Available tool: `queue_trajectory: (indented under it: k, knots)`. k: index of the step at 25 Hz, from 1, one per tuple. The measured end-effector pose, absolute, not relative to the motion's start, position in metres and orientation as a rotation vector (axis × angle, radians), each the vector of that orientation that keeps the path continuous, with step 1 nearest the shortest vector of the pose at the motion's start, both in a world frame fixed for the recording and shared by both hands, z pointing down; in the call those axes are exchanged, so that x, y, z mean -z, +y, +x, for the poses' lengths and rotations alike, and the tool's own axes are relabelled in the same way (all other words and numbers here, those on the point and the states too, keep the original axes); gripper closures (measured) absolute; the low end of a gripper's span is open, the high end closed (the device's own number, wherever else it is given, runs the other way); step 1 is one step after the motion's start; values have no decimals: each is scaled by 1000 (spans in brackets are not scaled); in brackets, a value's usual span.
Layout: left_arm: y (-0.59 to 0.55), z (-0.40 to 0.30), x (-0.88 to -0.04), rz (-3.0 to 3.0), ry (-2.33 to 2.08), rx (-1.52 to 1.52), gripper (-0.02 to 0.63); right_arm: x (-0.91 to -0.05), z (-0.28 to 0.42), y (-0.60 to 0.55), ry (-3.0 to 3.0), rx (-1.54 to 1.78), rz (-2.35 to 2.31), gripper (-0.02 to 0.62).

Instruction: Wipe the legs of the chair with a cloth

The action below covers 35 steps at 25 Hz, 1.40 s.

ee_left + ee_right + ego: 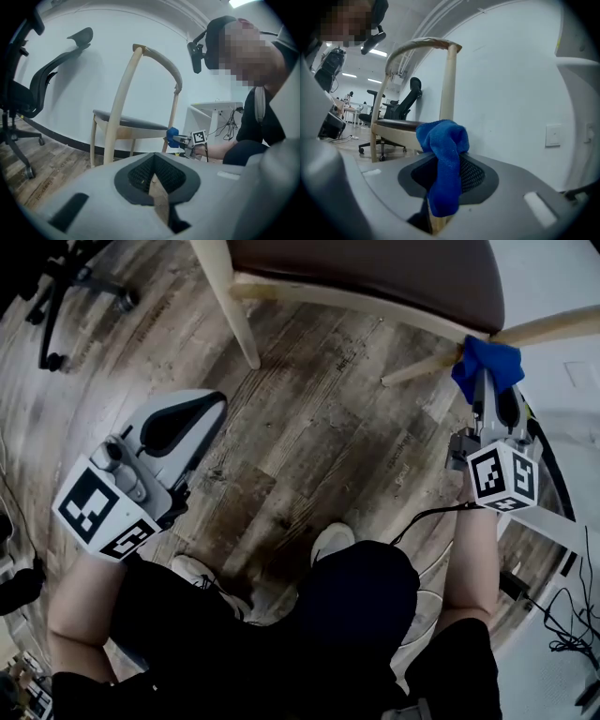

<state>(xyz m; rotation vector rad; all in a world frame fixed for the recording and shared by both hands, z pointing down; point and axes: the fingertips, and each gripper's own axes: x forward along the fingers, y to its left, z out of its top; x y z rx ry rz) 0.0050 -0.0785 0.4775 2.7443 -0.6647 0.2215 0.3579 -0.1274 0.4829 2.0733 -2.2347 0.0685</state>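
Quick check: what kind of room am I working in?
Probably an office or lab: a black office chair, a white desk with dangling cables, and wood-look flooring under the wooden chair.

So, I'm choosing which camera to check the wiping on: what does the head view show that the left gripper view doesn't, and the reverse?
Only the head view: the left gripper from outside with its marker cube, the person's shoes, and the floor under the chair.
Only the left gripper view: the chair's curved backrest, the white desk, and the left gripper's jaws end-on, shut on nothing.
Both: the right gripper holding the blue cloth at a chair leg, and the dark seat.
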Motion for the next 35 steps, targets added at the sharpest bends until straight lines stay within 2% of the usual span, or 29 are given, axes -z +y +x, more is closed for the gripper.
queue_trajectory:
  k: [14,26,35]
  knots:
    - [-90,-3,-494,2700,-676,-248,601,-661,352,-132,-2011,-419,2069,474]
    - [-93,-19,-499,2672,-730,-268,601,-825,349,-132,-1707,-765,1802,474]
    - [-94,-26,-498,2674,-733,-259,601,-849,346,-135,-1647,-790,1708,472]
